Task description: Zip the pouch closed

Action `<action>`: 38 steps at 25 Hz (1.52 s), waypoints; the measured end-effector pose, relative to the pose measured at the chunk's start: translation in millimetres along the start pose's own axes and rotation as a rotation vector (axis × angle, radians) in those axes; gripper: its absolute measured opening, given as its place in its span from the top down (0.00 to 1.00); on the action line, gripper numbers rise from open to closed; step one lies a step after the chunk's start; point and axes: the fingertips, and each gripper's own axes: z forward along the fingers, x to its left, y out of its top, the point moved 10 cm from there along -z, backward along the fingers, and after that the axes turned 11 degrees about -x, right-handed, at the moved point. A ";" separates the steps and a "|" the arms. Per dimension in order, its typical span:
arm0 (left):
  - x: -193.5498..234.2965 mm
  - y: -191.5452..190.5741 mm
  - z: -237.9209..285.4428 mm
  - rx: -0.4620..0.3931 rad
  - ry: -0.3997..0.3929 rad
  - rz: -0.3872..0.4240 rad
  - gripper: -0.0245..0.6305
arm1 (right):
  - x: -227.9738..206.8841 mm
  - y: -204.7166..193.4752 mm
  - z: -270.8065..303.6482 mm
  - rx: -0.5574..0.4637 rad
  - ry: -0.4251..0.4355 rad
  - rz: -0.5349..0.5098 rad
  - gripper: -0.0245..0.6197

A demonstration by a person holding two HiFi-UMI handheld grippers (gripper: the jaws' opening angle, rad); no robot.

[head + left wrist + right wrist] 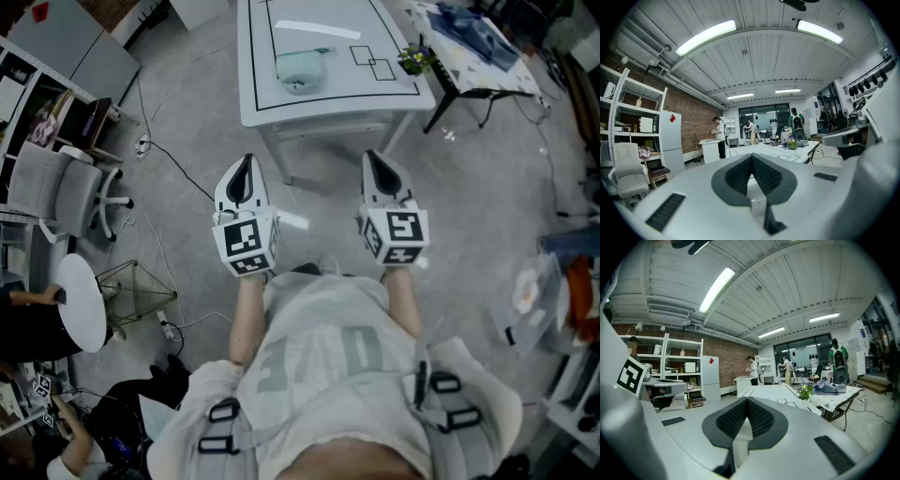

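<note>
Pouch [302, 70] lies on table [255, 105], well beyond closed left claw [247, 161] and right claw [371, 157].

Upper centre of the frame: we see the pouch [302, 71], pale green and rounded, lying flat on the white table [281, 105]; its zip state is indiscernible.

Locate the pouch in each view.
Head view: the pouch lies on the white table, top centre.
Left gripper view: no pouch visible on the distant table.
Right gripper view: no pouch visible either.
Shared landmark: the small plant at the table's right corner, right of centre in the left and right gripper views.
</note>
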 end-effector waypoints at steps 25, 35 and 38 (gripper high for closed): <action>-16.4 -6.9 -9.8 0.030 0.034 -0.063 0.95 | -7.0 -5.1 -4.6 0.055 0.065 -0.017 0.95; -12.5 -15.4 3.5 0.021 0.041 -0.084 0.95 | -9.7 -13.5 3.5 0.055 0.080 -0.010 0.95; -10.5 -17.9 18.4 0.027 0.032 -0.086 0.95 | -14.1 -14.7 9.7 0.062 0.067 -0.016 0.95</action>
